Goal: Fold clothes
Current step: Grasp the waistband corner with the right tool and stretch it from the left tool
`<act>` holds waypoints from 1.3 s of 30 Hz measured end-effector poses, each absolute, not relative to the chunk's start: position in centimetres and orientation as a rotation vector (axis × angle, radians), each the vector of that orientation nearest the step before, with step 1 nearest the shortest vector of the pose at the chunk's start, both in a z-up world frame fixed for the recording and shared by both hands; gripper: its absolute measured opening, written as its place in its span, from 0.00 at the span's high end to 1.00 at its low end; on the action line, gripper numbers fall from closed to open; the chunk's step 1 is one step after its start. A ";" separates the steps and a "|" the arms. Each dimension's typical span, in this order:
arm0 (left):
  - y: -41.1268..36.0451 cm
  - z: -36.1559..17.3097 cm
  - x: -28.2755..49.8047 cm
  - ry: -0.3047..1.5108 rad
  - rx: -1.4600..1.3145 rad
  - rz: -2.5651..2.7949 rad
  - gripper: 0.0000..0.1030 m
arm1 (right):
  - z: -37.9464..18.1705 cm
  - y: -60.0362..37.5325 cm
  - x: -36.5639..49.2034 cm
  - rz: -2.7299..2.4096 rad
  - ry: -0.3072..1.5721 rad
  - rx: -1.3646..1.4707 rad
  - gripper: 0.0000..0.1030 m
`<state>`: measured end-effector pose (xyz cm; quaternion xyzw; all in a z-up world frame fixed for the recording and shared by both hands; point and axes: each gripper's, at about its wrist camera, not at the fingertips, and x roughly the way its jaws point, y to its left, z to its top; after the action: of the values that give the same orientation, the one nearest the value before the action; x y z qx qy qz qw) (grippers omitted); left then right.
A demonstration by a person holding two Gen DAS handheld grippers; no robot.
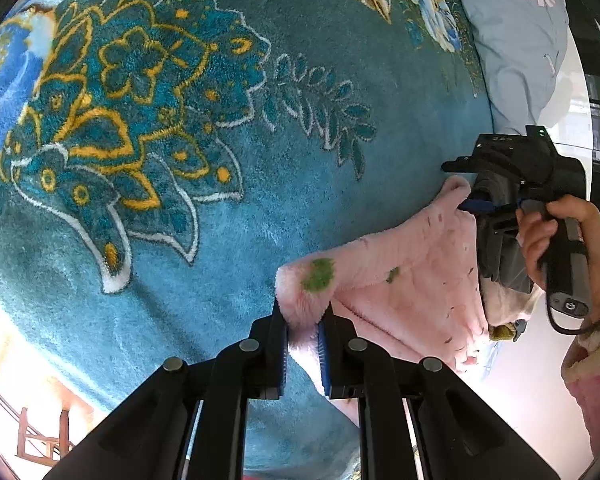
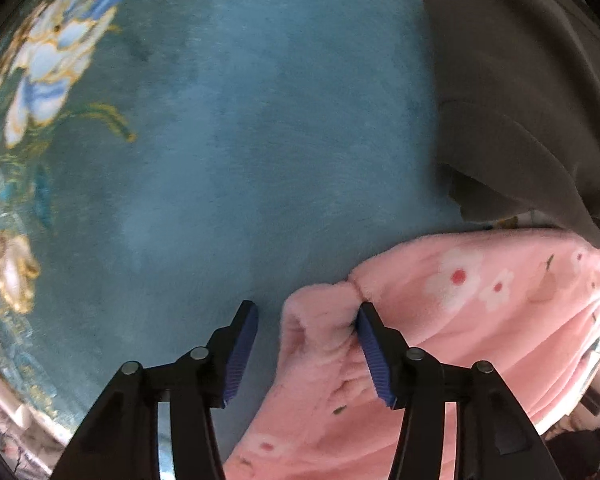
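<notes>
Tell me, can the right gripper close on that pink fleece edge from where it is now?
Probably yes. The right gripper is open, and a fold of the pink fleece garment already sits between its fingers, against the right one. Nothing blocks the gap; the dark grey garment lies well clear.

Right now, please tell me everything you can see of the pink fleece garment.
The pink fleece garment is soft and fluffy, printed with white flowers with red centres; the side in the left wrist view shows green patches. It lies rumpled on the teal patterned blanket, near its edge. The left gripper has its jaws shut on one fluffy corner. The right gripper stands open, another bunched corner between its jaws, touching only the right-hand pad. A dark grey garment overlaps its far edge.
</notes>
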<state>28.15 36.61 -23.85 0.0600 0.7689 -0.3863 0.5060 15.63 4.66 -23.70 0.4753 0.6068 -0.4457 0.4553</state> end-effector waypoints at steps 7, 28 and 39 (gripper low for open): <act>36.0 -24.1 28.4 1.853 0.145 -0.932 0.88 | -23.8 4.4 16.6 -1.125 1.526 1.119 0.63; 35.8 -24.6 28.7 1.863 0.128 -0.959 0.88 | -20.5 2.4 12.3 -1.113 1.297 1.359 0.69; 35.9 -24.5 28.8 1.873 0.127 -0.956 0.88 | -21.9 0.5 14.1 -1.134 1.404 1.354 0.67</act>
<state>28.84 35.93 -24.53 0.0523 0.7728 -0.3943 0.4945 14.11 0.52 -21.85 0.5422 0.5623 -0.4542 0.4284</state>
